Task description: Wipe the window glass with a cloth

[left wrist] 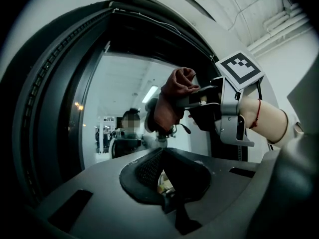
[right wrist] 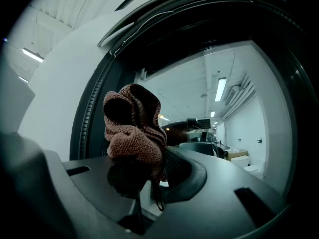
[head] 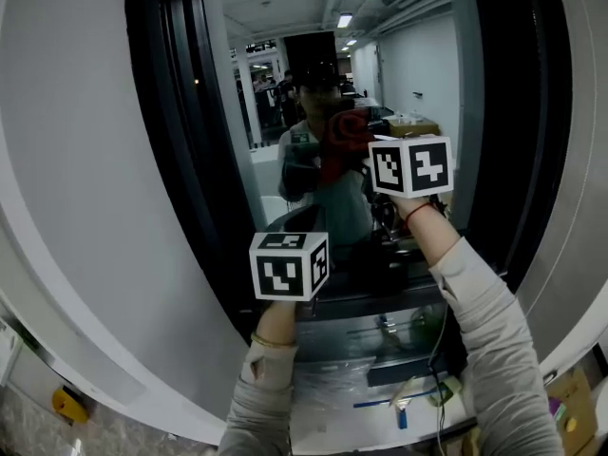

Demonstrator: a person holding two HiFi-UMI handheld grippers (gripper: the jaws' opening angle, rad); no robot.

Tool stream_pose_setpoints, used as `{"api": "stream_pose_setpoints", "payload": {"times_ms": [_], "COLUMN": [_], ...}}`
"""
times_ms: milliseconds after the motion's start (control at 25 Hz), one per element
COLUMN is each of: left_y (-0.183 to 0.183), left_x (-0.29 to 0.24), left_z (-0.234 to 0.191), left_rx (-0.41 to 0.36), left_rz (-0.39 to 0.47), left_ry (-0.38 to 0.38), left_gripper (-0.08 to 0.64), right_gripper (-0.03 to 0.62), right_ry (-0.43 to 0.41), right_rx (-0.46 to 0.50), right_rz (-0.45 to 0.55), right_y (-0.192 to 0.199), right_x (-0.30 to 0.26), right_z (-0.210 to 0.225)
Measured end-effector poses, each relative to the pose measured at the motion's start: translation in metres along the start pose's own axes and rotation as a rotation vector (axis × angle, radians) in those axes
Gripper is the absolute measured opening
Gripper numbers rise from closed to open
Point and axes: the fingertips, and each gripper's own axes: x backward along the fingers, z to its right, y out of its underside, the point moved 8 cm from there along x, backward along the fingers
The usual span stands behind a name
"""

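The cloth, judged soft, light and pliant, was clamped by its lower folds in the right gripper near the window glass; the left gripper was closed, empty.

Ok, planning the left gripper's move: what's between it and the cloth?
Nothing. In the left gripper view, the stretch from the left gripper up to the cloth, clamped in the right gripper, is bare, with window glass behind.

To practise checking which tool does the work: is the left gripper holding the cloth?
No: the cloth is clamped in the right gripper, and the left gripper has nothing between its jaws.
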Motion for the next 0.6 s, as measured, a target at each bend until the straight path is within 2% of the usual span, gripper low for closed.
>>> {"api": "stream_pose_setpoints", "payload": {"times_ms": [600], "left_y": [0.002], "left_x": [-0.033], "left_z": [0.038], "left_rx": [0.001], "left_rz": [0.008], "left_ry": [0.107], "left_gripper": [0.003], "right_gripper": [0.043], "right_ry": [0.14], "right_rx": [0.001], "right_rz": [-0.019], "right_y": [0.009], "right_x": [0.047], "right_z": [0.062]}}
